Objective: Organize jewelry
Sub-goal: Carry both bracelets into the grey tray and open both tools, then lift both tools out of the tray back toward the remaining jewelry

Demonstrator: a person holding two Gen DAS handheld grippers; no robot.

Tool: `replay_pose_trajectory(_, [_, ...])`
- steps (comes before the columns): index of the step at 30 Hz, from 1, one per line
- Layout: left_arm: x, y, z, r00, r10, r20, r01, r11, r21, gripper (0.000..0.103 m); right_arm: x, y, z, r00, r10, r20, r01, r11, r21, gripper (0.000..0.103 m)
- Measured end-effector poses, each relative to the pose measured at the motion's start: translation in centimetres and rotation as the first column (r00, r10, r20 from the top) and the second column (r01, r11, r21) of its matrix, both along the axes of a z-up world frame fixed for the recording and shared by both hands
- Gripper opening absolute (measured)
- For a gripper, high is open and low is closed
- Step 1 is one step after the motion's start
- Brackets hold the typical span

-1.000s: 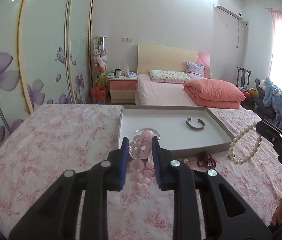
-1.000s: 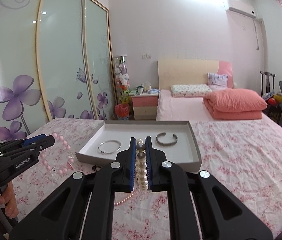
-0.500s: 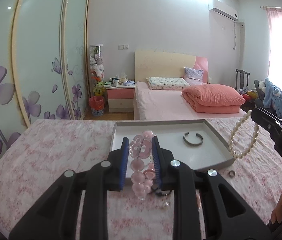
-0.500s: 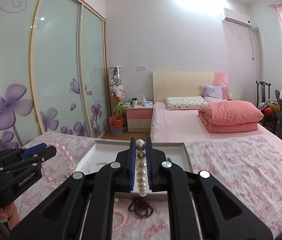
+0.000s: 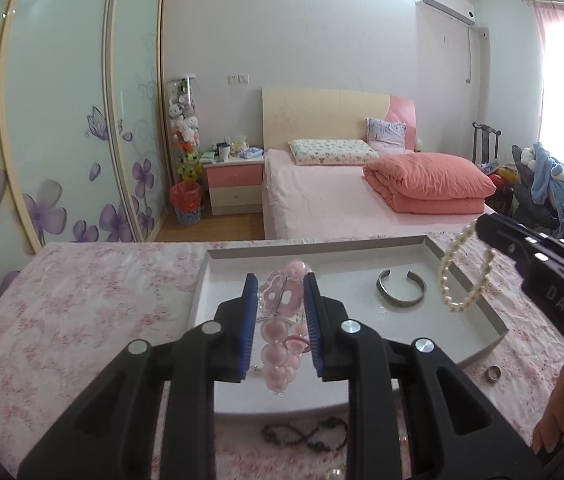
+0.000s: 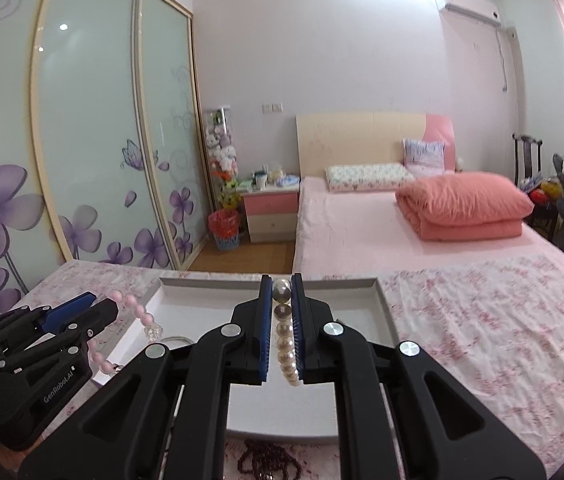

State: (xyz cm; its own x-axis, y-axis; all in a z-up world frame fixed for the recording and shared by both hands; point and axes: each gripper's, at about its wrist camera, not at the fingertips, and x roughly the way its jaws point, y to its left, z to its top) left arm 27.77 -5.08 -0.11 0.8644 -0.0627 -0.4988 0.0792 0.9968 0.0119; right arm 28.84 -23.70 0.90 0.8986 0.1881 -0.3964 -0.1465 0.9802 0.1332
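My left gripper (image 5: 279, 286) is shut on a pink bead bracelet (image 5: 280, 330) and holds it over the near left part of the shallow grey tray (image 5: 494, 322). My right gripper (image 6: 281, 294) is shut on a white pearl bracelet (image 6: 287, 354), which hangs over the tray's right side in the left wrist view (image 5: 462, 276). A silver cuff bangle (image 5: 401, 290) lies in the tray. The right wrist view shows the left gripper (image 6: 100, 306) with the pink bracelet (image 6: 140, 314) over the tray's left edge (image 6: 150, 304).
A dark bead bracelet (image 5: 306, 438) lies on the floral cloth in front of the tray, also in the right wrist view (image 6: 268, 460). A small ring (image 5: 494, 373) lies right of the tray. A bed (image 5: 342, 200) and sliding wardrobe doors (image 5: 62, 120) stand behind.
Both grippers have moved forward over the tray with their bracelets. The tray now sits closer and lower in both views, and the dark beads have slid toward the bottom edge.
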Motion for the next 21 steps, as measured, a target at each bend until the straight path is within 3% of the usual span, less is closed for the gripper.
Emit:
replay_pose_trajectory(12, [4.7,-0.4,-2.0,0.999,-0.024,-0.049,0.023,1.000,-0.013,0.024,4.0,0.6,-2.3,0.993,0.012,-0.121,-0.008,0.999,0.032,0.011])
replay_pose_trajectory(13, [5.1,-0.3,-2.1,0.998,-0.023,-0.056,0.023,1.000,-0.014,0.024,4.0,0.6,-2.4,0.992,0.013,-0.126,-0.009,0.999,0.032,0.013])
replay_pose_trajectory(17, [5.6,0.1,-2.3,0.998,-0.014,-0.053,0.013,1.000,-0.028,0.025,3.3,0.4,-2.2,0.994,-0.011,-0.110,0.013,1.000,0.020,0.040])
replay_pose_trajectory(21, [5.3,0.9,-1.7,0.999,0.010,-0.038,-0.012,0.999,-0.039,0.025,2.8,-0.3,-2.0,0.994,-0.025,-0.108,0.028,0.999,0.026,0.040])
